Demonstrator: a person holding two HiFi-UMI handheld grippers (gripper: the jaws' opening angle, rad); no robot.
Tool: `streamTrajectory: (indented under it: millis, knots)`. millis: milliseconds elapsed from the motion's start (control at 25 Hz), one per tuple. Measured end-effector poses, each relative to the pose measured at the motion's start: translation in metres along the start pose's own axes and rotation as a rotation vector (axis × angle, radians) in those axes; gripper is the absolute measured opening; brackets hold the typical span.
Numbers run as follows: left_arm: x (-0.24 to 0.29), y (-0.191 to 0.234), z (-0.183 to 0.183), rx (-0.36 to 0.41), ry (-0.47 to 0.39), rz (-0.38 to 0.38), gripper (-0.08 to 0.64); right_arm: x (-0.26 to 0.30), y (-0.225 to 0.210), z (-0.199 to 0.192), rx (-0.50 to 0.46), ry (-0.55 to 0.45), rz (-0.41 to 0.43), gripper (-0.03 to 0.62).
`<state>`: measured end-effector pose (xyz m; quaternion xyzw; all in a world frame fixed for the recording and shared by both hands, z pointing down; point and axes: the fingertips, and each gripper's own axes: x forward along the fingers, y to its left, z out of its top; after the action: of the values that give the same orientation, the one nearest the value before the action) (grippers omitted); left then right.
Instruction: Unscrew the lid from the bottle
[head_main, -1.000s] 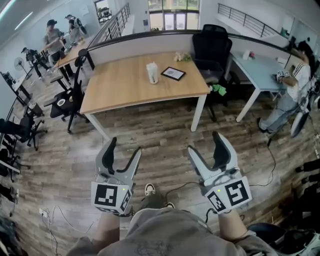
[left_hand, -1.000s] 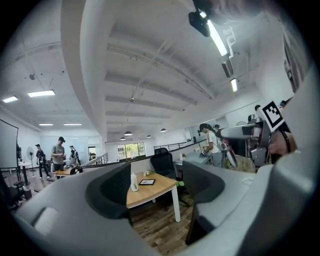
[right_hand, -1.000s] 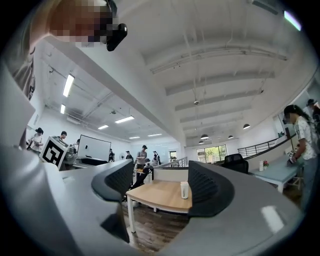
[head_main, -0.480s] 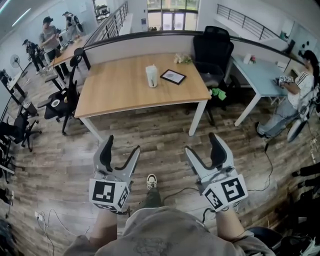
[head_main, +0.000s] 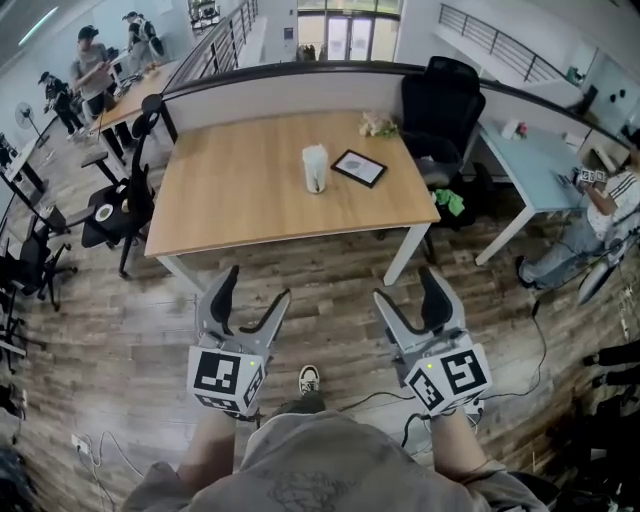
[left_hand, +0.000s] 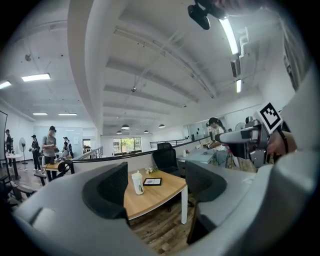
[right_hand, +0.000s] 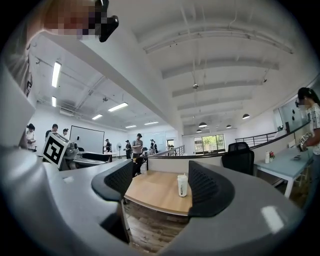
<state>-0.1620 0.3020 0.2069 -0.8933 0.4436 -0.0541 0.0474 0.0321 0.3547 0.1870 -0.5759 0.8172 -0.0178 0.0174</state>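
A white bottle (head_main: 315, 168) with a white lid stands upright near the middle of a wooden table (head_main: 230, 190). Both grippers hang over the plank floor in front of the table, well short of the bottle. My left gripper (head_main: 253, 295) is open with nothing between its jaws. My right gripper (head_main: 410, 292) is open and empty too. In the left gripper view the bottle (left_hand: 138, 182) shows far off between the jaws of the left gripper (left_hand: 156, 187). In the right gripper view the bottle (right_hand: 182, 185) stands close to the right pad of the right gripper (right_hand: 161, 184), still at a distance.
A dark framed tablet (head_main: 358, 167) lies right of the bottle, with a small bunch of flowers (head_main: 378, 125) behind it. A black office chair (head_main: 440, 95) stands at the table's far right corner. A pale blue desk (head_main: 535, 165) and a seated person are at right. Chairs and people are at far left. Cables cross the floor.
The view has moved forward toward the table, which now sits lower and nearer in the head view. Both grippers stay held out in front, jaws apart, holding nothing.
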Motion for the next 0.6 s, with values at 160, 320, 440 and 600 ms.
streamTrajectory:
  millis: [160,320,440,600]
  knots:
    - [0.043,0.035,-0.006,0.019,0.022,-0.022,0.359,0.055,-0.016,-0.002,0.002,0.008,-0.020,0.337]
    - [0.081,0.068,-0.014,0.021,0.036,-0.048,0.359,0.104,-0.029,-0.004,-0.005,0.021,-0.044,0.337]
    - [0.106,0.087,-0.018,0.011,0.036,-0.072,0.359,0.134,-0.034,-0.008,-0.010,0.038,-0.051,0.337]
    - [0.135,0.102,-0.021,0.004,0.035,-0.092,0.359,0.165,-0.042,-0.014,-0.007,0.060,-0.049,0.337]
